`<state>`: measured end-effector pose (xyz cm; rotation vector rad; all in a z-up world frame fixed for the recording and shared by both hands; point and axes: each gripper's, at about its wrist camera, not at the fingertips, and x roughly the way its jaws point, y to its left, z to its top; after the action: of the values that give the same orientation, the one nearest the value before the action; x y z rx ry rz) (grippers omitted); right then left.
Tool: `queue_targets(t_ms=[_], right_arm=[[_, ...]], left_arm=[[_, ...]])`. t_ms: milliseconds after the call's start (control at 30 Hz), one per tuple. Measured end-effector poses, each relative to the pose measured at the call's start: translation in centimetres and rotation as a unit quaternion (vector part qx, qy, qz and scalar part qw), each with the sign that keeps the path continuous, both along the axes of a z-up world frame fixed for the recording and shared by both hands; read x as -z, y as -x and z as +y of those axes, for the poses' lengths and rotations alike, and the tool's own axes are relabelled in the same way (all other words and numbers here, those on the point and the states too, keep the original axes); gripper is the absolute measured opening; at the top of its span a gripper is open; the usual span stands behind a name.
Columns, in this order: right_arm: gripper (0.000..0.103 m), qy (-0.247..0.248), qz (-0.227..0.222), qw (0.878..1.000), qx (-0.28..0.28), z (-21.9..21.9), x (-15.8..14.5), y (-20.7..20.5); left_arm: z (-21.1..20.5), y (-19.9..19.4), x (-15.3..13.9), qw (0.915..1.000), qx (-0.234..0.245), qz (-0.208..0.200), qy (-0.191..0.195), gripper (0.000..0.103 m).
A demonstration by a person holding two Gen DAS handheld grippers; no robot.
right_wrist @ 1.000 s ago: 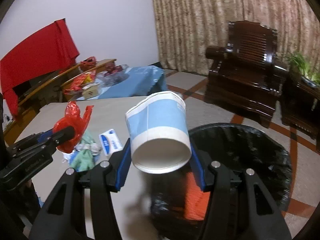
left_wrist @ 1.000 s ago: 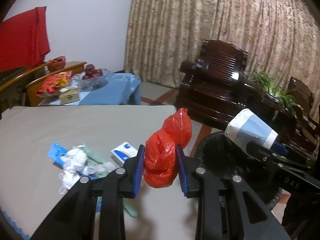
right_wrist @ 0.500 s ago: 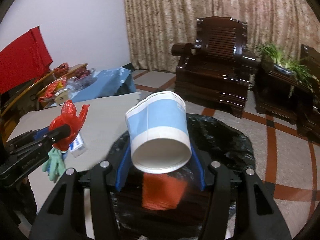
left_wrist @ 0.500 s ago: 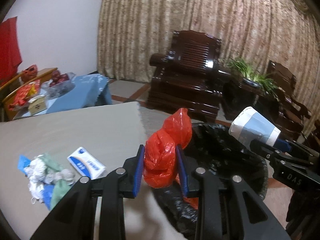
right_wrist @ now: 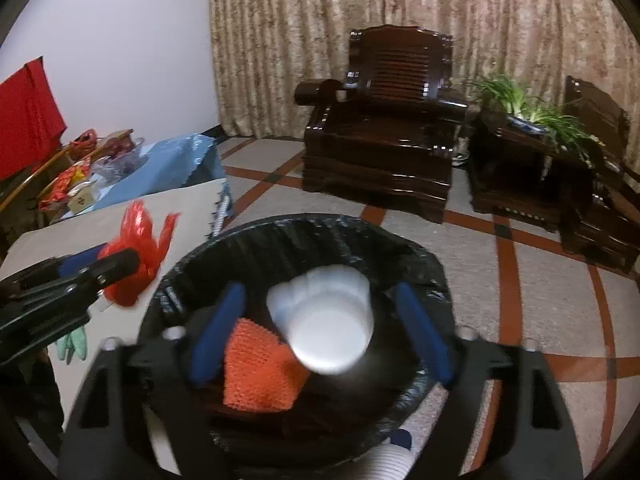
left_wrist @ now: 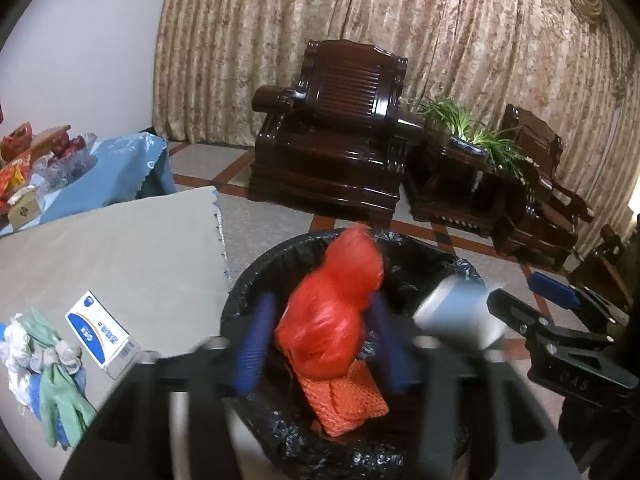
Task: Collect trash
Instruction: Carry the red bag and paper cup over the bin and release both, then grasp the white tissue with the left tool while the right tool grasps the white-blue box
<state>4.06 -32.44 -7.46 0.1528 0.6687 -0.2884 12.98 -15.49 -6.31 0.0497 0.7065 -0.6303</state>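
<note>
A black-lined trash bin (left_wrist: 256, 280) (right_wrist: 424, 264) stands beside the table, with an orange mesh cloth (left_wrist: 344, 396) (right_wrist: 256, 372) inside. My left gripper (left_wrist: 316, 344) has opened over the bin; the red plastic bag (left_wrist: 332, 320) is blurred between its spread blue pads (left_wrist: 252, 344), apparently loose. My right gripper (right_wrist: 320, 336) is open too; the blue-and-white paper cup (right_wrist: 324, 320) drops blurred between its pads (right_wrist: 420, 332) over the bin. The cup (left_wrist: 460, 312) also shows in the left wrist view.
On the grey table (left_wrist: 120, 248) lie a white-blue box (left_wrist: 102, 334), green gloves (left_wrist: 60, 400) and crumpled tissues (left_wrist: 16, 344). Dark wooden armchairs (left_wrist: 332, 140) (right_wrist: 384, 136) and a plant stand (left_wrist: 472, 152) lie beyond. A cluttered blue-clothed table (left_wrist: 100, 172) stands at the left.
Both grippers moved over the bin and opened. The red bag and the paper cup, gripped before, are now loose and falling towards the bin.
</note>
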Motion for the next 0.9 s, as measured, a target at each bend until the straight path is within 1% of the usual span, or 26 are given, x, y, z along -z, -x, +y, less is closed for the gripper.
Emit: queue_targets(t_ms=[33, 67, 100, 133, 267, 433, 600, 700, 900], right_arm=[[0.087, 0.002, -0.001, 1.000, 0.003, -0.1, 0.0, 0.1], [0.091, 0.004, -0.001, 1.000, 0.005, -0.1, 0.0, 0.1], [0.092, 0.005, -0.001, 1.000, 0.008, -0.2, 0.0, 0.2], [0.094, 0.005, -0.001, 1.000, 0.008, -0.2, 0.1, 0.2], [0.095, -0.003, 0.001, 1.000, 0.006, 0.0, 0.2, -0.1], [0.096, -0.005, 0.000, 1.000, -0.009, 1.6, -0.3, -0.9], [0.096, -0.012, -0.003, 0.999, -0.041, 4.2, -0.6, -2.2], [0.096, -0.017, -0.006, 0.998, -0.068, 6.3, -0.8, -3.2], [0.096, -0.021, -0.007, 0.993, -0.117, 10.2, -1.3, -5.3]], left_arm=[[0.2, 0.0, 0.0, 1.0000, -0.001, -0.001, 0.004, 0.071], [0.5, 0.1, -0.1, 1.0000, -0.002, -0.001, 0.007, 0.072], [0.7, 0.1, -0.2, 1.0000, -0.005, -0.003, 0.005, 0.077], [0.9, 0.1, -0.3, 0.9999, -0.009, -0.006, 0.003, 0.085], [2.8, 0.5, -0.8, 0.9991, -0.033, -0.025, -0.008, 0.097], [5.5, 1.1, -1.7, 0.9965, -0.068, -0.044, -0.023, 0.097], [9.2, 1.3, -2.0, 0.9919, -0.112, -0.051, -0.032, 0.097], [12.0, 1.4, -2.0, 0.9869, -0.146, -0.057, -0.041, 0.097], [16.4, 1.4, -1.5, 0.9768, -0.198, -0.060, -0.056, 0.097]])
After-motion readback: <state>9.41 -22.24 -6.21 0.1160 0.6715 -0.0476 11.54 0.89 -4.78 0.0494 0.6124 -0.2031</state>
